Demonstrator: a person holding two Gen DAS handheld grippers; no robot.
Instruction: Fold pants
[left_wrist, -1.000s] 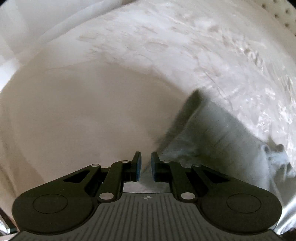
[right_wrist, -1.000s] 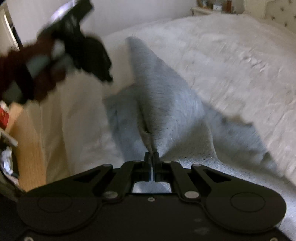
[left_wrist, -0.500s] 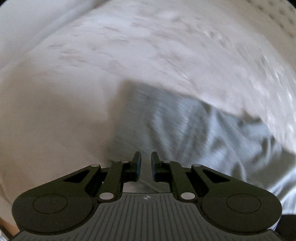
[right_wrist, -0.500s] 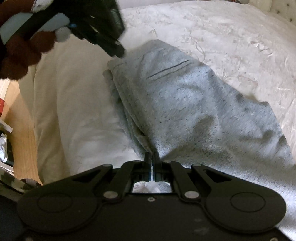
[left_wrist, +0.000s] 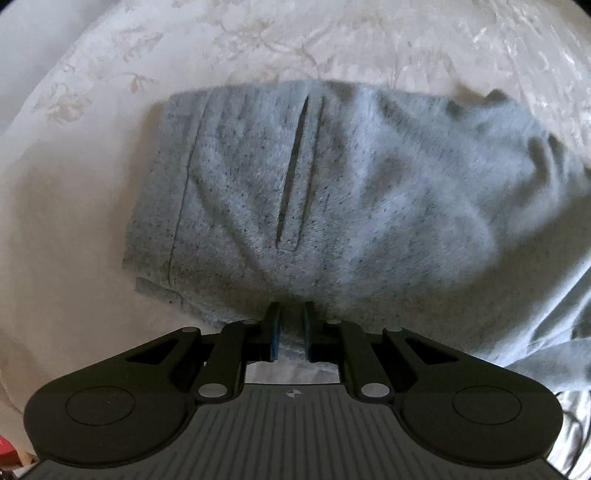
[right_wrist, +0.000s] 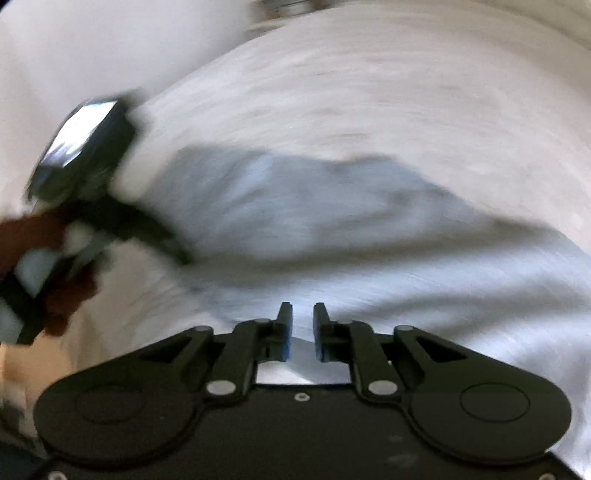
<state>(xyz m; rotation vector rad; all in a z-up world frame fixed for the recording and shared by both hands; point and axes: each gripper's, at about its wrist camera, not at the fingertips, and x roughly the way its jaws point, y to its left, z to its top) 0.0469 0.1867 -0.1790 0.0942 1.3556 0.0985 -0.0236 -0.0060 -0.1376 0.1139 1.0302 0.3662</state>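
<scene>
Now we are seeing the grey speckled pants (left_wrist: 332, 192) lying folded double and rumpled on the white bedspread (left_wrist: 258, 40), 1 pocket slit facing up. Our left gripper (left_wrist: 291, 328) is pinching their near edge; our right gripper (right_wrist: 303, 328) is opening, nothing between its jaws.

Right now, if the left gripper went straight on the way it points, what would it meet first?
The grey pants pinched in the left gripper; probably the bedspread just beneath.

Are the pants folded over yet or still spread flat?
Folded over at least once: the grey pants lie doubled on the bedspread, a second layer edge showing beneath the waistband corner. Further folds cannot be told.
</scene>
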